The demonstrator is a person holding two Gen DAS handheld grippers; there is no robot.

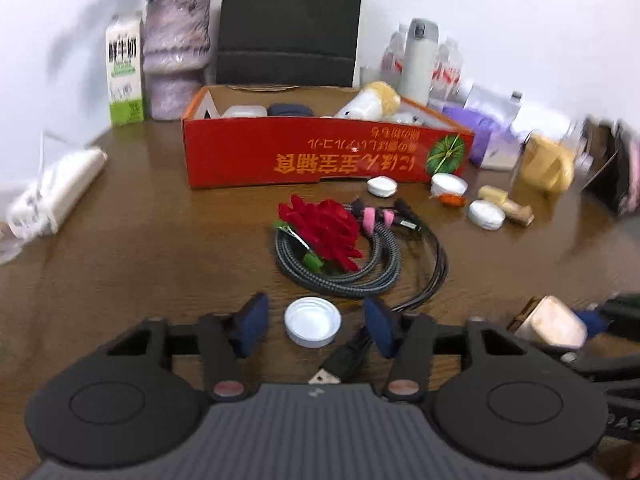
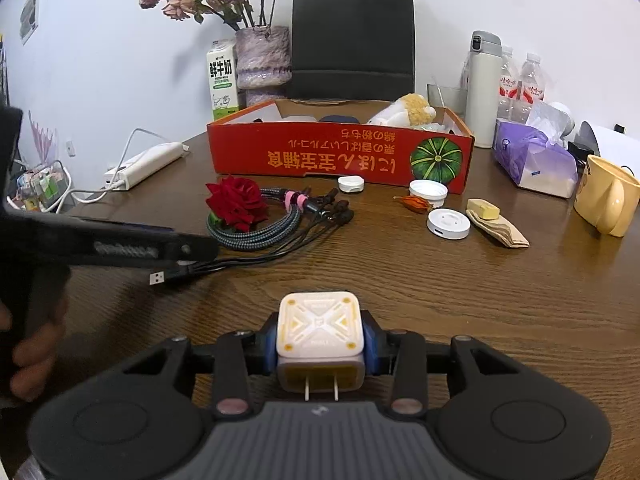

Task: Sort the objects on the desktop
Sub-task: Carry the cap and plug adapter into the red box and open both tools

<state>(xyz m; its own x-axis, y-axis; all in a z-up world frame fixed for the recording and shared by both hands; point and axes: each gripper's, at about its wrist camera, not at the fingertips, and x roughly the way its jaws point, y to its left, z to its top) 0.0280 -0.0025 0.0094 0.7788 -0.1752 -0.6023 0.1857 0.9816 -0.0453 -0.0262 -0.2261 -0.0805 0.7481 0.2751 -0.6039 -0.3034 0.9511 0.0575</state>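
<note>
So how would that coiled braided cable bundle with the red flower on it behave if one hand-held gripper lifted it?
The cable bundle would probably sag and partly uncoil: only a pink tie binds it, and several loose ends trail toward the USB plug. The red flower merely rests on top, so it would likely slide off. It looks light, not fragile.

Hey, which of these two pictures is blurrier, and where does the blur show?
Left wrist view: blurrier, smeared at the edges, on the power strip and the yellow mug; the red box in the middle stays fairly clear. Right wrist view: sharp on the white charger and table, with blur only on the left gripper at its left edge.
</note>
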